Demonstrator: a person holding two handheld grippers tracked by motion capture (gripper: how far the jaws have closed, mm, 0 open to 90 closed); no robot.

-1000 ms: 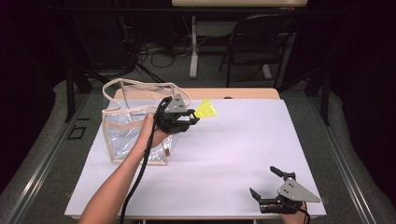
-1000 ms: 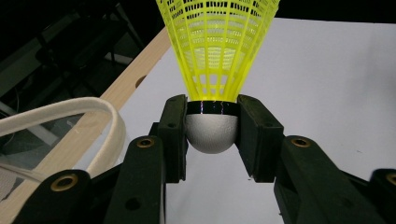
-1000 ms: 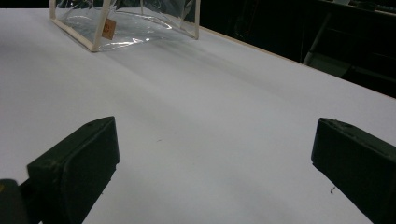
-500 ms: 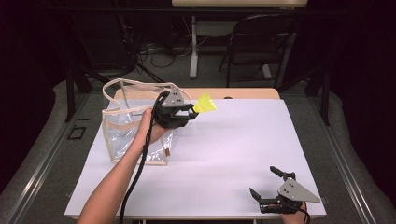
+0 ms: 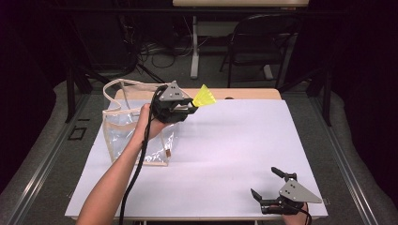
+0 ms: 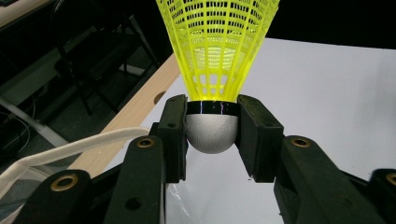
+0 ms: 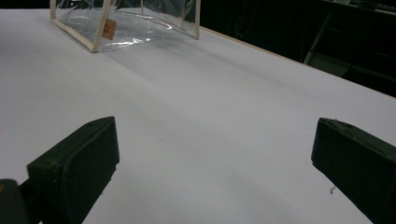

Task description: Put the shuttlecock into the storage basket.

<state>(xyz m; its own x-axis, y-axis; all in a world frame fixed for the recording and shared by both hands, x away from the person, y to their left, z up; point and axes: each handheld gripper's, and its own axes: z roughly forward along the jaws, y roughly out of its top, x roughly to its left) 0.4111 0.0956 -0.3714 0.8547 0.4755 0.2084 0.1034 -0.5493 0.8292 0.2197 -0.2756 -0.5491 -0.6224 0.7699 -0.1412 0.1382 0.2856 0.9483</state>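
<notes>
A yellow shuttlecock (image 5: 204, 96) with a white rounded cork (image 6: 211, 132) is held in the air above the far left of the white table. My left gripper (image 5: 190, 106) is shut on its cork, and the mesh skirt (image 6: 215, 44) points away from the jaws. Just left of that hand stands a clear plastic bag (image 5: 123, 125) with cream trim and handles. My right gripper (image 5: 265, 183) rests near the table's front right corner, jaws wide apart (image 7: 210, 154) with nothing between them. The right gripper view takes in the bag (image 7: 126, 21) far off.
The white table top (image 5: 234, 150) has a bare wooden strip (image 5: 248, 93) along its far edge. A dark chair (image 5: 263, 42) and a table leg with cables stand on the floor behind. A cable trails from the left gripper along the forearm.
The left gripper with the shuttlecock has risen slightly and shifted a little toward the bag. The right gripper has stayed where it was.
</notes>
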